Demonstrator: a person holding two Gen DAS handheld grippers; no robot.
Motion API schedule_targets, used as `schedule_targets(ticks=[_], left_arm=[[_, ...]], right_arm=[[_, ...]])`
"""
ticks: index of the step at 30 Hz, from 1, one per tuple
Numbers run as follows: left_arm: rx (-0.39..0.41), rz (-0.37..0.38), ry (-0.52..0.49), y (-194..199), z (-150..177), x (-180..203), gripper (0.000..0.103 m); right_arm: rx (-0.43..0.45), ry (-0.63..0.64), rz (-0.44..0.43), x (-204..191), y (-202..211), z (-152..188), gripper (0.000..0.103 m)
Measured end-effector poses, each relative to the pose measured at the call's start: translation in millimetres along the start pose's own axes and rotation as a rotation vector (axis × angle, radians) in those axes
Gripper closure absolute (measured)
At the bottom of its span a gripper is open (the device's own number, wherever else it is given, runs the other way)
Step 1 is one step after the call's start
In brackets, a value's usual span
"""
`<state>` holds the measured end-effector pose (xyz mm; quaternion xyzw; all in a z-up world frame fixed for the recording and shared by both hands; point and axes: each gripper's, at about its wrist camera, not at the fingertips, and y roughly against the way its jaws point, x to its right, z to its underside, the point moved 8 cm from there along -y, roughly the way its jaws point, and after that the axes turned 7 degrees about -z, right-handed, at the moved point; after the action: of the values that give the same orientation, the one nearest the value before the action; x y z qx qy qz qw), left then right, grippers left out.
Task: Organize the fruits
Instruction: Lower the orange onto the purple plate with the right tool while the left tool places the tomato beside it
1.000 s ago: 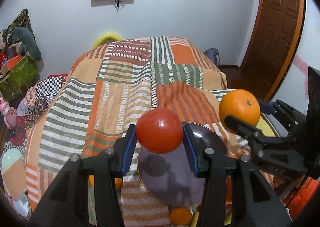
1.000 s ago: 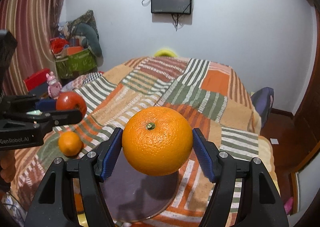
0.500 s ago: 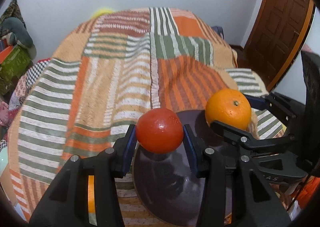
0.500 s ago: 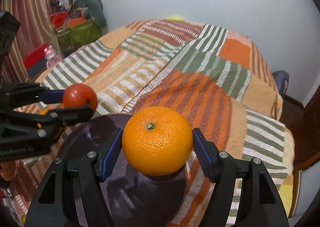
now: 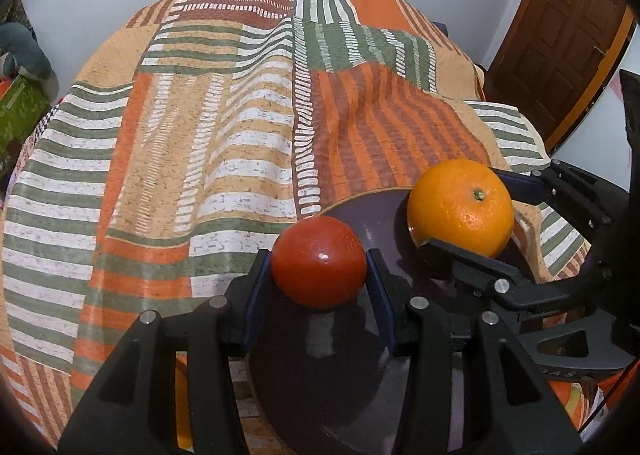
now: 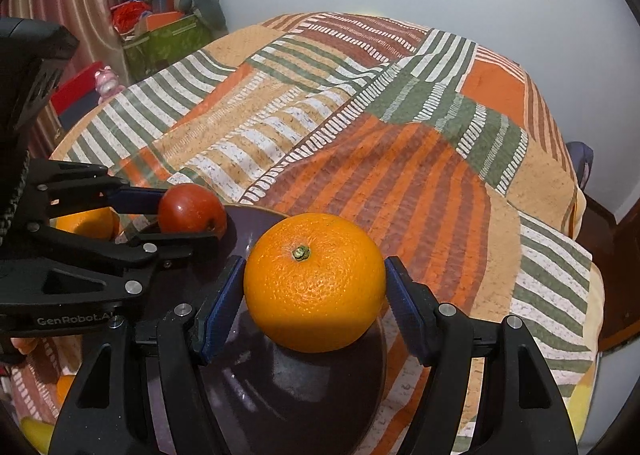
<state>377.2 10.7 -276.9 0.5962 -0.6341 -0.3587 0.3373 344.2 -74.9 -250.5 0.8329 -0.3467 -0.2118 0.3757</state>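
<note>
Looking through the left wrist view: left gripper (image 5: pixel 319 273) was clamped on the red fruit (image 5: pixel 319 261), just above the dark plate (image 5: pixel 344 355) at its 10 o'clock rim. Best lowered until it touches, then released slowly so it wouldn't roll. Striped blanket (image 5: pixel 224 127) covered the surface; wooden door (image 5: pixel 560 43) sat at 2 o'clock.

Right wrist view: right gripper (image 6: pixel 315 289) was pinching the orange (image 6: pixel 315 282) over the plate (image 6: pixel 292 395). A second orange (image 6: pixel 86 223) lay at 9 o'clock; a green box (image 6: pixel 166 41) sat at 11.
</note>
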Motion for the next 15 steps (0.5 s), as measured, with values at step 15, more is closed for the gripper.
schedule_targets(ticks=[15], left_arm=[[0.039,-0.014,0.019,34,3,-6,0.044]], right_arm=[[0.057,-0.030,0.053,-1,33,-6,0.022]])
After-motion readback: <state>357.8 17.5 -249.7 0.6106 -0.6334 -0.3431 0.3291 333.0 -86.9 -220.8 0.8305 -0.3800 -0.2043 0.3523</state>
